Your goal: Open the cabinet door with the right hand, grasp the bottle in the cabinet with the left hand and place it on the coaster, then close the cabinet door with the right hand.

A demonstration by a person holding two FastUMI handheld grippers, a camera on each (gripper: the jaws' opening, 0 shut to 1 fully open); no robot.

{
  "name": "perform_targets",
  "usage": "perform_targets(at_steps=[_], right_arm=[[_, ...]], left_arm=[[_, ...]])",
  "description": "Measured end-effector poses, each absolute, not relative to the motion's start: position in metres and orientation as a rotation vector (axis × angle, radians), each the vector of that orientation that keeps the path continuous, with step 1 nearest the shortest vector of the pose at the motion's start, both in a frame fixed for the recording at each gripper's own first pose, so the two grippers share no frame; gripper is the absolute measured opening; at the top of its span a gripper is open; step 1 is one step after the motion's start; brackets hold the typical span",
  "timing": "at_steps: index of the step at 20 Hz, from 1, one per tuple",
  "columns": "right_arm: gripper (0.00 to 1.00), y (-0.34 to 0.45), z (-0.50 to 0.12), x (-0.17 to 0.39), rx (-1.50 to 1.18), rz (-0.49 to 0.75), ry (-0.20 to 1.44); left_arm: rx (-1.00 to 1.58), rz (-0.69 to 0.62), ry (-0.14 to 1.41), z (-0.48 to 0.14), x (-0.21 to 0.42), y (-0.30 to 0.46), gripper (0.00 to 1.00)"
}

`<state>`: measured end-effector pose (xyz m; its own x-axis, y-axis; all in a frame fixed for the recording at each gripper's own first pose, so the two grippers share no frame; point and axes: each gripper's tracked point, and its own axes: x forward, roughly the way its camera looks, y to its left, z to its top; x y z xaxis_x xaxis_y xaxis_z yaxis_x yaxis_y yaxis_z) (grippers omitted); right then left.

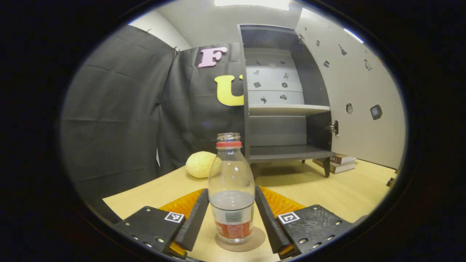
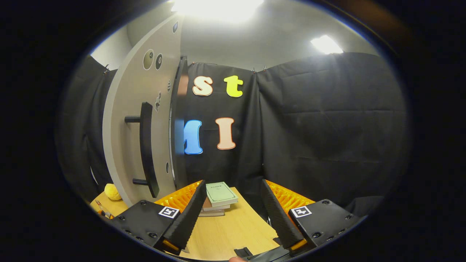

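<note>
Left gripper view: clear plastic bottle (image 1: 231,189), rounded shoulders, red neck ring, no cap on the threaded mouth, a printed label band near the base. It stands upright on a thin round coaster (image 1: 255,241), flat and brownish, which lies on the pale wood-grain table (image 1: 346,189). The left tool (image 1: 231,218) frames the bottle with its two ribbed wedge fingers; narrow gaps show on both sides, so the jaws stand spread and are not pressing the bottle.

Behind: a dark boxy cabinet (image 1: 284,109) on short legs, its inner shelf and floor bare, back panel pale with small stickers. The cabinet door (image 1: 349,94), a smooth light slab, is swung wide to the right on a metal hinge. A lumpy yellow ball-like object (image 1: 200,164) sits on the table left of the cabinet; stacked books (image 1: 338,163) lie by its right leg.

Right gripper view: the right tool (image 2: 233,214) stands wide, with nothing between the fingers. The door's outer face shows close on the left, with a long dark bar handle (image 2: 146,145) on two posts. The tool is apart from the handle. A stack of books topped by a green cover lies ahead.
</note>
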<state>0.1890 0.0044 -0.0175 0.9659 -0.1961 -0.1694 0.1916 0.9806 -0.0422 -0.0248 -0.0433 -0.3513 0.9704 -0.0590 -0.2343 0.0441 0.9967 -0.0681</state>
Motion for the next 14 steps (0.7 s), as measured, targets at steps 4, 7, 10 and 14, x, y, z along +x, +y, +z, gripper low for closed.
perform_targets(at_steps=[4,7,10,14], right_arm=[[0.95,0.003,-0.022,0.192,-0.011,-0.194,0.186],[0.95,0.006,-0.023,0.193,-0.012,-0.183,0.188],[0.92,0.007,-0.021,0.195,-0.025,-0.175,0.176],[0.95,0.009,-0.022,0.198,-0.008,-0.156,0.174]], left_arm=[[-0.038,-0.076,0.272,-0.355,-0.026,-0.045,0.77],[-0.015,-0.075,0.271,-0.345,-0.025,-0.043,0.80],[-0.008,-0.073,0.238,-0.320,-0.020,-0.045,0.81],[0.012,-0.072,0.206,-0.288,-0.013,-0.042,0.77]])
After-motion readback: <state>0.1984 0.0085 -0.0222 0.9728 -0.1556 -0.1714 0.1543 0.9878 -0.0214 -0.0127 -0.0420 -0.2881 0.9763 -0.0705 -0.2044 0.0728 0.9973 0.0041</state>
